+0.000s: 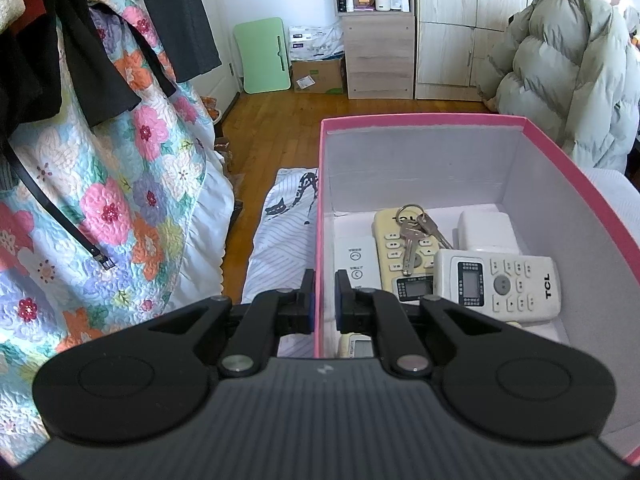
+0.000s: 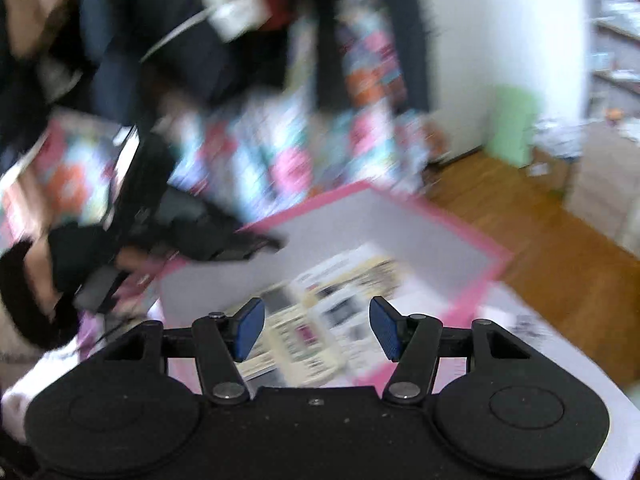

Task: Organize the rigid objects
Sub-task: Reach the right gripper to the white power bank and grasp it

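Observation:
A pink box (image 1: 424,121) with a white inside holds several remote controls, among them a white TCL remote (image 1: 496,283) and a yellowed remote (image 1: 404,248) with a bunch of keys (image 1: 416,228) on it, plus a white adapter (image 1: 486,229). My left gripper (image 1: 324,292) is shut on the box's left wall, one finger outside and one inside. In the blurred right wrist view my right gripper (image 2: 317,330) is open and empty above the box (image 2: 472,236) and its remotes (image 2: 320,320). The left gripper (image 2: 168,216) shows there at the box's far-left wall.
The box rests on a white striped bedcover (image 1: 280,248). A floral quilt (image 1: 120,184) with dark clothes hangs to the left. Beyond lie a wood floor (image 1: 276,128), a green folding table (image 1: 262,54), cardboard boxes, a shelf cabinet (image 1: 378,28) and a puffy grey coat (image 1: 560,68).

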Available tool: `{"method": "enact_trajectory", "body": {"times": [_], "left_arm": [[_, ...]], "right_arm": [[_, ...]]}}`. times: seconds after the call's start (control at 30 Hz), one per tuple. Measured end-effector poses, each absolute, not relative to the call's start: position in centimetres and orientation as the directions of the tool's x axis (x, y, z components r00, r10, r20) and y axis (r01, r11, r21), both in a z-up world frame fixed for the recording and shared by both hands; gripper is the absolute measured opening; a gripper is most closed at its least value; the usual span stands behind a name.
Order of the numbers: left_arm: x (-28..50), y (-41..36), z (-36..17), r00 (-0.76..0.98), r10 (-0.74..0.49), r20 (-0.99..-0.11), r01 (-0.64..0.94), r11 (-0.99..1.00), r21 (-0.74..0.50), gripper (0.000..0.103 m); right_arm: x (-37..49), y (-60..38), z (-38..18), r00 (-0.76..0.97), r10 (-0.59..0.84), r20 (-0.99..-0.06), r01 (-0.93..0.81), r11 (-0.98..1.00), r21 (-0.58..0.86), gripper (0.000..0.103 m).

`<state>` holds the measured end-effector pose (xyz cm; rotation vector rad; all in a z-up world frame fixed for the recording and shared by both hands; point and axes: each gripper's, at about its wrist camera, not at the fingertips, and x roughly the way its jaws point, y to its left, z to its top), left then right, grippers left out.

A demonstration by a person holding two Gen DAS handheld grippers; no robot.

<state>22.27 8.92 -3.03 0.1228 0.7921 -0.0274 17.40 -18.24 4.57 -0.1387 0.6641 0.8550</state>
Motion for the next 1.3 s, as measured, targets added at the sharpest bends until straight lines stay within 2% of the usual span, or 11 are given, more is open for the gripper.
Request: {"method": "enact_trajectory", "body": {"times": [0.17, 0.33, 0.5, 0.6, 0.8, 0.83, 0.9, 0.93, 1.1, 1.3], "left_arm": [[22.3, 8.9, -3.0, 0.701, 0.026, -0.713, 0.073, 0.992, 0.108, 0.008], [22.4, 8.6, -3.1, 0.697, 0.037, -0.716, 0.073, 0.990, 0.123, 0.008], [22.5, 8.3, -3.1, 0.691, 0.049, -0.721, 0.070, 0.988, 0.134, 0.008], [22.5, 8.2, -3.1, 0.690, 0.060, -0.722, 0.073, 0.986, 0.152, 0.008], [22.4, 8.4, -3.1, 0.693, 0.057, -0.719, 0.065, 0.988, 0.141, 0.008], [22.5, 8.4, -3.1, 0.693, 0.060, -0.718, 0.061, 0.988, 0.141, 0.008], [22.5, 8.4, -3.1, 0.695, 0.070, -0.716, 0.045, 0.989, 0.140, 0.008], [22.4, 8.5, -3.1, 0.696, 0.067, -0.715, 0.045, 0.990, 0.137, 0.008], [22.3, 8.6, -3.1, 0.700, 0.055, -0.712, 0.046, 0.991, 0.122, 0.006], [22.4, 8.8, -3.0, 0.697, 0.045, -0.716, 0.038, 0.994, 0.100, 0.005]], "right_arm": [[17.2, -24.3, 3.2, 0.656, 0.577, -0.487, -0.560, 0.804, 0.199, 0.074], [18.9, -25.9, -0.5, 0.688, 0.447, -0.572, -0.430, 0.886, 0.175, 0.074], [21.2, -24.9, -3.7, 0.656, 0.404, -0.638, -0.384, 0.906, 0.178, 0.074], [23.2, -23.4, -5.4, 0.623, 0.314, -0.716, -0.312, 0.940, 0.141, 0.074], [26.3, -21.6, -8.0, 0.633, 0.242, -0.736, -0.266, 0.960, 0.086, 0.074], [26.7, -21.7, -8.5, 0.637, 0.236, -0.734, -0.252, 0.963, 0.091, 0.073], [27.4, -21.9, -9.4, 0.640, 0.215, -0.738, -0.224, 0.970, 0.089, 0.063], [27.5, -22.1, -9.6, 0.637, 0.230, -0.735, -0.223, 0.969, 0.110, 0.055], [25.2, -22.8, -9.3, 0.635, 0.251, -0.730, -0.207, 0.967, 0.152, 0.054], [21.9, -22.8, -8.5, 0.559, 0.238, -0.794, -0.208, 0.968, 0.143, 0.055]]}}
